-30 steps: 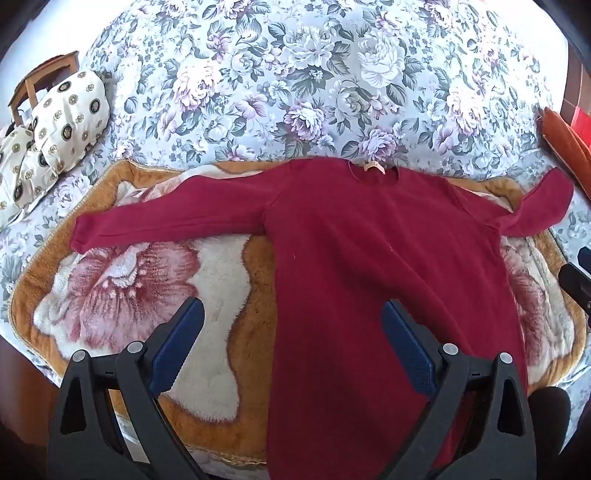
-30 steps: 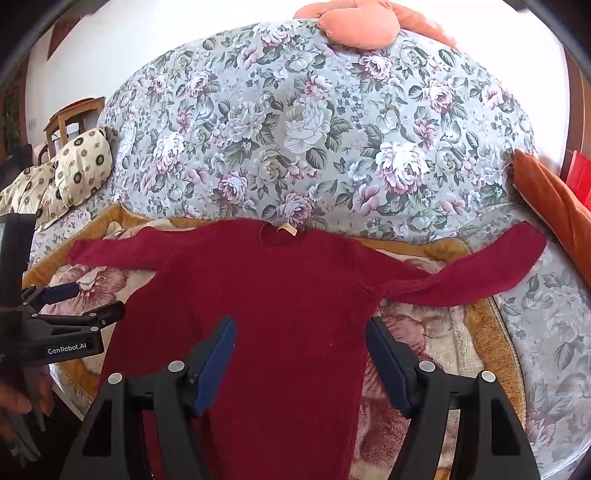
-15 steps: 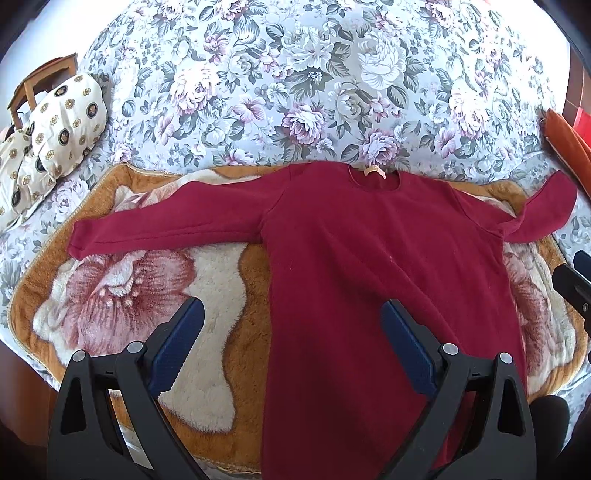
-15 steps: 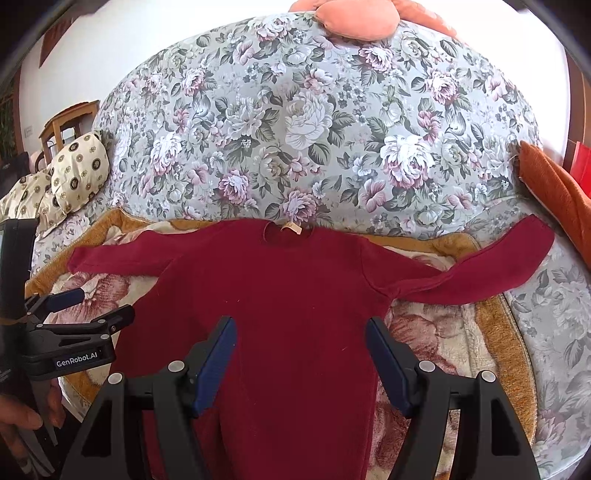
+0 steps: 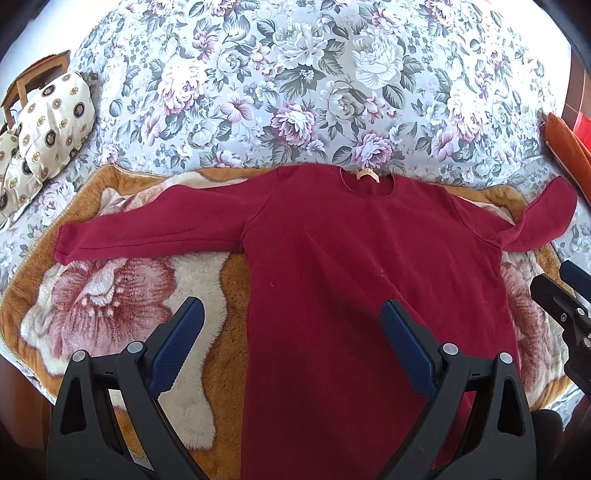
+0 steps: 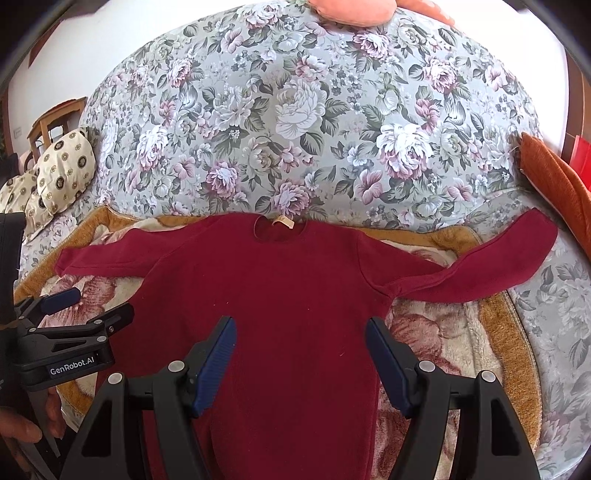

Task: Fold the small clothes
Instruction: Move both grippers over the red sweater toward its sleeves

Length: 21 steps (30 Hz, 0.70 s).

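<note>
A dark red long-sleeved top (image 5: 354, 266) lies flat and face up on a fleece blanket (image 5: 103, 295), collar away from me, both sleeves spread out sideways; it also shows in the right wrist view (image 6: 280, 295). My left gripper (image 5: 291, 328) is open and empty above the top's left side and the blanket. My right gripper (image 6: 301, 339) is open and empty above the middle of the top's body. The left gripper shows at the left edge of the right wrist view (image 6: 70, 306). The top's lower hem is hidden below both views.
The blanket lies on a bed with a floral cover (image 5: 295, 92). Cream patterned pillows (image 5: 48, 125) and a wooden chair (image 6: 51, 125) are at the left. An orange cushion (image 6: 554, 181) lies at the right, a peach cushion (image 6: 351, 11) at the far end.
Both grippers have moved slightly forward and lower over the top; the garment sits lower in both views. The top itself has not moved. Both stay open.
</note>
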Each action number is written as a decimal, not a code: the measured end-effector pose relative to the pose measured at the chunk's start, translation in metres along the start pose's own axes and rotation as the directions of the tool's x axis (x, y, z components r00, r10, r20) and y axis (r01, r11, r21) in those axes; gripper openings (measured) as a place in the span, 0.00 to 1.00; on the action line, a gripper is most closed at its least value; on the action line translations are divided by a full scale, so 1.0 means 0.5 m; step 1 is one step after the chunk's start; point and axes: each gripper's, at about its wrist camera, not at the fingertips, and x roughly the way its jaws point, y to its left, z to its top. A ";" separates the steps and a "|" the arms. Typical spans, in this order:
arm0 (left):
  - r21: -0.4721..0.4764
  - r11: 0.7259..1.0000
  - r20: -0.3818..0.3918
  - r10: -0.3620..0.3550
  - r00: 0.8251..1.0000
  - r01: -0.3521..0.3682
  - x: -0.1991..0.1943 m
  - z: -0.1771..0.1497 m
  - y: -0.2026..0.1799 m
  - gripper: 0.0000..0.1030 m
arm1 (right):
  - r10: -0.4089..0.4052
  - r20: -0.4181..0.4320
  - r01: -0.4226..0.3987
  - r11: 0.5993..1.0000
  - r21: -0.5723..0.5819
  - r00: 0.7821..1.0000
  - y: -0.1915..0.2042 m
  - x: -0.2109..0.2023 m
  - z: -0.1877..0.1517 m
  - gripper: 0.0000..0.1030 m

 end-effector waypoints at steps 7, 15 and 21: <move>0.009 1.000 0.013 0.001 1.000 -0.001 0.039 0.033 -0.004 0.94 | -0.002 -0.011 0.002 1.000 0.023 1.000 0.018 0.037 0.028 0.68; -0.002 1.000 0.006 0.002 1.000 -0.002 0.085 0.062 0.006 0.94 | -0.003 -0.023 0.004 0.999 0.033 1.000 0.026 0.095 0.042 0.68; -0.010 1.000 -0.006 0.021 1.000 -0.021 0.115 0.074 0.029 0.94 | 0.001 -0.037 0.000 1.000 0.024 0.999 0.042 0.130 0.050 0.68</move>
